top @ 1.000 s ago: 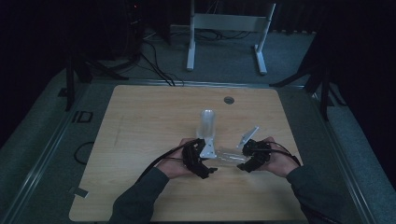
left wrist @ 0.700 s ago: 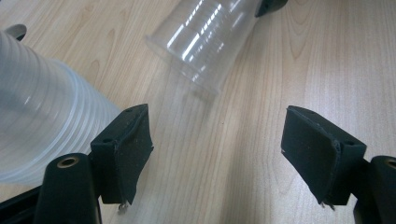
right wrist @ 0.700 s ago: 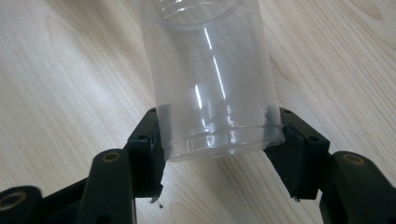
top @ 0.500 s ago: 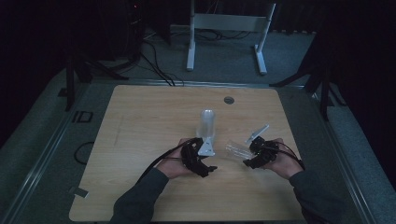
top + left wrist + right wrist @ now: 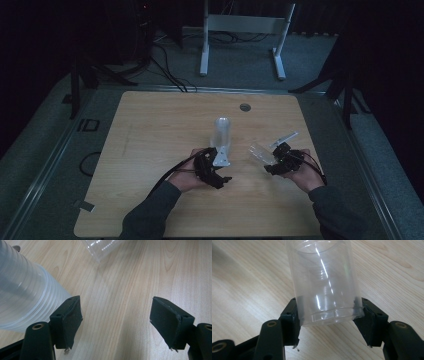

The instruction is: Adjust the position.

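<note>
Stack: nested clear plastic cups [image 5: 221, 134], lying on its side on counter [image 5: 150, 130], mid-counter, long axis near–far. In left gripper view its ribbed rims [image 5: 27, 295] sit just outside and touching the left-hand jaw.

Single cup: one clear plastic cup [image 5: 261, 153] held by right gripper [image 5: 277, 161], right of stack, well apart from it. Tilted, mouth pointing away from the hand, toward far-left.

Change vs 1.0 s ago: then, right gripper sat close beside stack's near end w/ cup next to it. Now it has drawn off to the right w/ cup; clear gap of bare wood between cup and stack.

Left gripper [image 5: 216, 172]: at near end of stack. Jaws wide, nothing between them, only counter grain in the gap.

Right jaws: narrow, clamped on cup [image 5: 324, 290] near its base, one pad each side; base ring sits between pads.

Meaning (judgement): one cup looks separated from stack, i.e. de-nesting step done for this cup. Left no longer bracing stack.

Next (judgement): set cup upright on counter at right; re-brace stack w/ left before next pull.

Risk: thin wall, may buckle if squeezed harder.
</note>
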Demonstrator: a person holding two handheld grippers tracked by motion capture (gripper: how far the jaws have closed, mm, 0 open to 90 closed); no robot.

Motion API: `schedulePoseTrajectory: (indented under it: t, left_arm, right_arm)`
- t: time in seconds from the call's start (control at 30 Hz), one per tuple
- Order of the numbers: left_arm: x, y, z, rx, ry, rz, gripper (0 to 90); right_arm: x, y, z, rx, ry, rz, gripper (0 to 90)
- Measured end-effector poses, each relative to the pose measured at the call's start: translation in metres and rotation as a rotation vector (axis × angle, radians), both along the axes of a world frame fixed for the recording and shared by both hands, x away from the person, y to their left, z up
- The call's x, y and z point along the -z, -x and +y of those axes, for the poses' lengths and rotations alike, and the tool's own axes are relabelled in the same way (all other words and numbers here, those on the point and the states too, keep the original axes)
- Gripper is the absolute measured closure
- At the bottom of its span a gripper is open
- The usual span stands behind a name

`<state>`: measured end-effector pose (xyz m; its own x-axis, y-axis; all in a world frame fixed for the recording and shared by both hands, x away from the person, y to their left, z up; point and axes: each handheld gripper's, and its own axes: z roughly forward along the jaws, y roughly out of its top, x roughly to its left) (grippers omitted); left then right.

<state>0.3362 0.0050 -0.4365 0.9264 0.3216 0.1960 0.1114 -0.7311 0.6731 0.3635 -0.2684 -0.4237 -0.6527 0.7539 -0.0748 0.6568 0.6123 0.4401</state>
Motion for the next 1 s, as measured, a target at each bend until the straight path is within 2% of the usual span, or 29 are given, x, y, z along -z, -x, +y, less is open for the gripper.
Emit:
schedulePoseTrajectory:
  t: [0.2,0.5,0.63,0.67,0.73,1.0]
  left_arm:
    - [-0.001,-0.001,0.001,-0.009,-0.001,0.000,25.2]
    - [-0.001,0.000,0.000,-0.011,0.010,-0.004,25.3]
    - [-0.001,0.000,0.000,-0.012,0.010,-0.010,25.3]
    - [-0.001,0.000,0.000,-0.012,0.010,-0.010,25.3]
    - [-0.001,0.001,-0.001,-0.011,0.013,-0.011,25.3]
    - [-0.001,0.000,-0.001,-0.020,0.005,-0.012,25.2]
  right_arm:
    - [0.004,-0.001,-0.005,0.052,-0.017,-0.003,41.8]
    - [0.009,-0.002,-0.013,0.128,-0.074,-0.033,41.9]
    - [0.008,0.001,-0.015,0.187,-0.071,-0.085,41.9]
    - [0.008,0.001,-0.015,0.187,-0.071,-0.085,41.9]
    - [0.009,0.002,-0.016,0.230,-0.080,-0.109,41.9]
    - [0.013,0.001,-0.021,0.316,-0.079,-0.125,41.9]
